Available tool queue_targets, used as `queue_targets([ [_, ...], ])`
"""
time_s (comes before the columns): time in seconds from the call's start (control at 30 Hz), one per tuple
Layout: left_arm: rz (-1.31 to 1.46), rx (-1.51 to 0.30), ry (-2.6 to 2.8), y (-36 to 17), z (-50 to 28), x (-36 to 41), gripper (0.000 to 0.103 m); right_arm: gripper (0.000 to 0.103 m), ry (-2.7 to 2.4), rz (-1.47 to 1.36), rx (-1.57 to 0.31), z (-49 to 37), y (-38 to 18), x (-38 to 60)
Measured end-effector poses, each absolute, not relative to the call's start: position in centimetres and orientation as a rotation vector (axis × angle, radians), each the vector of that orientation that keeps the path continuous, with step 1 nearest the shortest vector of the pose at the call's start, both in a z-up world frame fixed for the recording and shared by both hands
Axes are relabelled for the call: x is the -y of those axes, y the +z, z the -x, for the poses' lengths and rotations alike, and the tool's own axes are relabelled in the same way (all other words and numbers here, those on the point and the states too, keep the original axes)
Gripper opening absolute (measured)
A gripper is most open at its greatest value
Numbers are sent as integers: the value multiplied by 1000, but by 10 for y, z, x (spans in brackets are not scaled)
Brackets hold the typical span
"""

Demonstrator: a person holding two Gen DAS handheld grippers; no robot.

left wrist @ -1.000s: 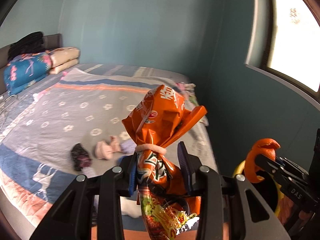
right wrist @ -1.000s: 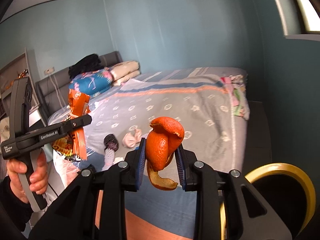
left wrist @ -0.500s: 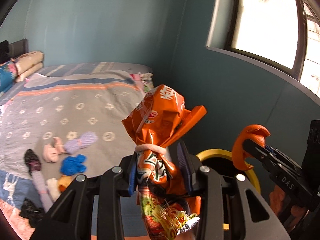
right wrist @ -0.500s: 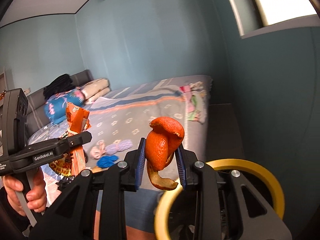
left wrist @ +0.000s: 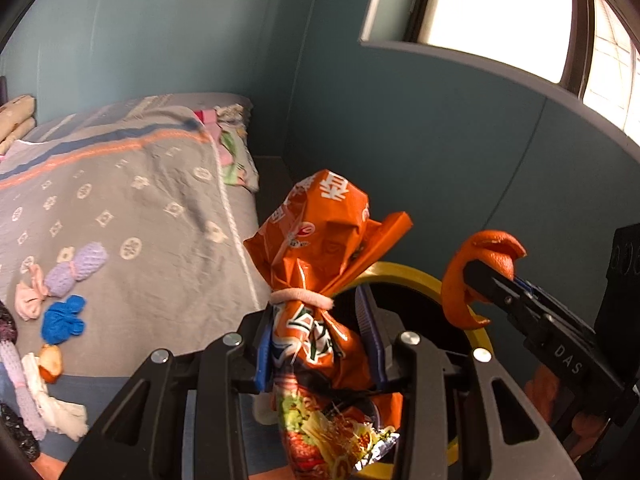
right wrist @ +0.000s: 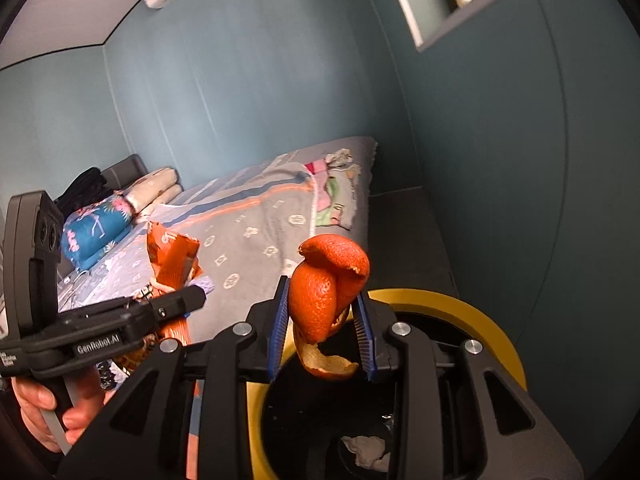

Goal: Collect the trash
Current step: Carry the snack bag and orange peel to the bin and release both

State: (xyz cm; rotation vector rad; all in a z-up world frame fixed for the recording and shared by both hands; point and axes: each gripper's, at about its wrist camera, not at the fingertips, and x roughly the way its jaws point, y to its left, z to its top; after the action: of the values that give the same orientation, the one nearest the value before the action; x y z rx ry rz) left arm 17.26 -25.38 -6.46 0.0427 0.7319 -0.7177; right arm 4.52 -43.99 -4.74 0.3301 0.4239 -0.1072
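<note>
Both claws hang over the bin, each pinching one piece of trash.

Left claw (left wrist: 316,344) is closed on a crumpled orange snack bag (left wrist: 320,248) tied with a pink band, and sits at the near rim of the yellow-rimmed bin (right wrist: 472,312). Right claw (right wrist: 322,334) has orange peel (right wrist: 328,280) between its pads, above the bin's dark mouth; its jaws have just been easing apart, though the peel looks caught there for now. The risks, as I judge them: the bag sits nearer the bin's edge than its middle, so releasing now could tip it onto the floor or the bed (left wrist: 120,208). The curled peel could also snag on a pad and swing wide.
</note>
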Motion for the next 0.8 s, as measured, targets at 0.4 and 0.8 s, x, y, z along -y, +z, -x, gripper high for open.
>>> queue_targets([
  [0.4, -23, -756, -722, -75, -176, 265, 62, 42, -169, -396, -420, -36, -61, 469],
  [0.8, 11, -716, -696, -61, -170, 248, 85, 56, -202, -397, -384, -38, -55, 468],
])
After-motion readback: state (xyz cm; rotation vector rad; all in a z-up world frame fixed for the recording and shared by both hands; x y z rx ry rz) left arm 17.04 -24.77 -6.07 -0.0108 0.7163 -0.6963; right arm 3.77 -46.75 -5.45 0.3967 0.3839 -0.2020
